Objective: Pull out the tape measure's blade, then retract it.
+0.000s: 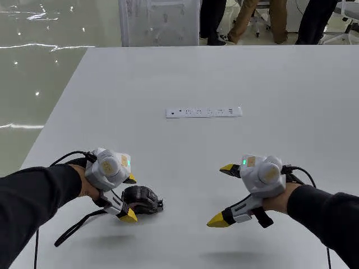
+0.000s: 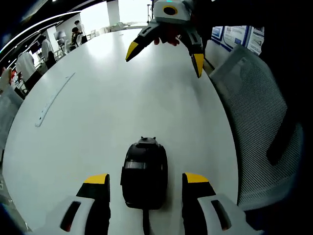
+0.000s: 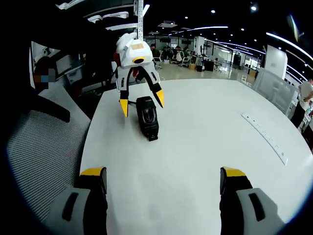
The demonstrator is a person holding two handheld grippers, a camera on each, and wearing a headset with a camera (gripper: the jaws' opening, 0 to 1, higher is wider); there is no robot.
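One tape measure (image 2: pixel 144 174) on the table (image 1: pixel 196 73), two grippers (jaws were wide), left gripper (image 1: pixel 130 197) astride it, right gripper (image 1: pixel 221 195) apart.

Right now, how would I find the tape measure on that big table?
Look at the big white table, then at its near left side, where the left tongs are. Between their yellow tips lies the tape measure, small, black and rounded, unlike the flat white power strip farther back.
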